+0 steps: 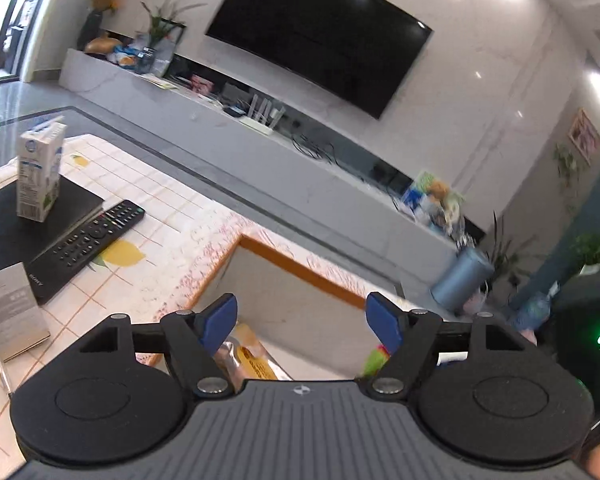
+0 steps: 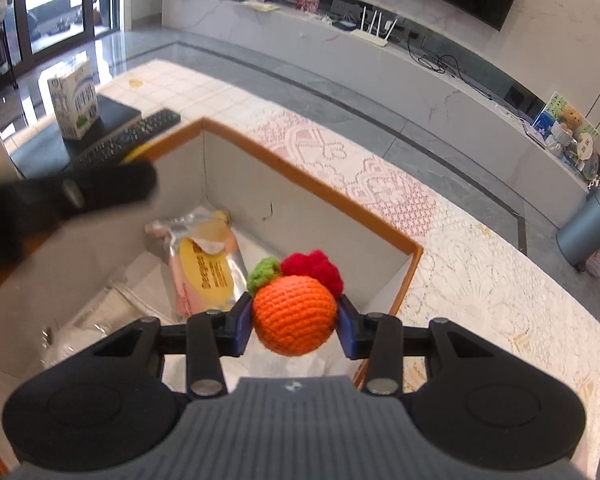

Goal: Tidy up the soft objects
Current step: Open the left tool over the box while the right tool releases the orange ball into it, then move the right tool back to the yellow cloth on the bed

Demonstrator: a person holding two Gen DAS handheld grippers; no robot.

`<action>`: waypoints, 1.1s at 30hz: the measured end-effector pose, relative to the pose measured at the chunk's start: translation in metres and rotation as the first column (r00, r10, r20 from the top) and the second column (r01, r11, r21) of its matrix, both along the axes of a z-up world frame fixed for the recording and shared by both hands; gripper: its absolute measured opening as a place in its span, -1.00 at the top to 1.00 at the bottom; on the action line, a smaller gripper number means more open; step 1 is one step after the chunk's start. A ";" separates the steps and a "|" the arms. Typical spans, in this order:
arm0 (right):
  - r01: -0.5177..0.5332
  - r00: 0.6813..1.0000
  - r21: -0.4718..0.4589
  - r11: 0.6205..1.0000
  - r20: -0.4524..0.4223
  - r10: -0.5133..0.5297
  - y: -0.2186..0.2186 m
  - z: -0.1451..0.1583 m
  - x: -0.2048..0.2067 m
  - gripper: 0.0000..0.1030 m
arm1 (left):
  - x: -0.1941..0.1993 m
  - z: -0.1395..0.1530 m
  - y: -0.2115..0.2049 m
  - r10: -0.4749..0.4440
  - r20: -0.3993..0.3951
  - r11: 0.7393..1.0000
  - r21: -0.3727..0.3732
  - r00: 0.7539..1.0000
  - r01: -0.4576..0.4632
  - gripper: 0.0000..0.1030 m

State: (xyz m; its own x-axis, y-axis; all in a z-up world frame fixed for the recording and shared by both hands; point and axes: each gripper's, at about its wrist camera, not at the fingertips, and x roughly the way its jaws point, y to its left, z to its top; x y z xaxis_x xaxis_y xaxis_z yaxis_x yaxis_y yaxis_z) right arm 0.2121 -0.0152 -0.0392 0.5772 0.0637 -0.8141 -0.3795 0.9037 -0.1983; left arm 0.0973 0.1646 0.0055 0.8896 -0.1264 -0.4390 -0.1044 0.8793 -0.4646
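My right gripper (image 2: 294,320) is shut on a crocheted orange ball (image 2: 294,316) with a green leaf and a red tuft. It holds the ball above the near right part of an open box (image 2: 312,184) with an orange rim and white walls. Inside the box lie a silver and yellow snack packet (image 2: 208,264) and a clear plastic bag (image 2: 100,312). My left gripper (image 1: 302,322) is open over the same box (image 1: 300,268), with nothing between its blue pads. Below it the packet (image 1: 252,360) shows, and the ball's green leaf (image 1: 376,360) peeks out by the right finger.
A blurred black part of the left tool (image 2: 80,196) crosses the box's left rim. Left of the box are a milk carton (image 2: 74,104) on a black notebook (image 2: 116,114) and a remote (image 2: 136,136). A lace cloth (image 2: 460,264) covers the table to the right.
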 end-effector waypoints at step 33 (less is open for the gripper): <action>-0.001 0.990 -0.011 1.000 0.144 0.002 -0.016 0.023 -0.035 -0.95 | -0.003 -0.001 0.009 0.066 -0.006 0.997 -0.035 0.998 -0.066 -0.65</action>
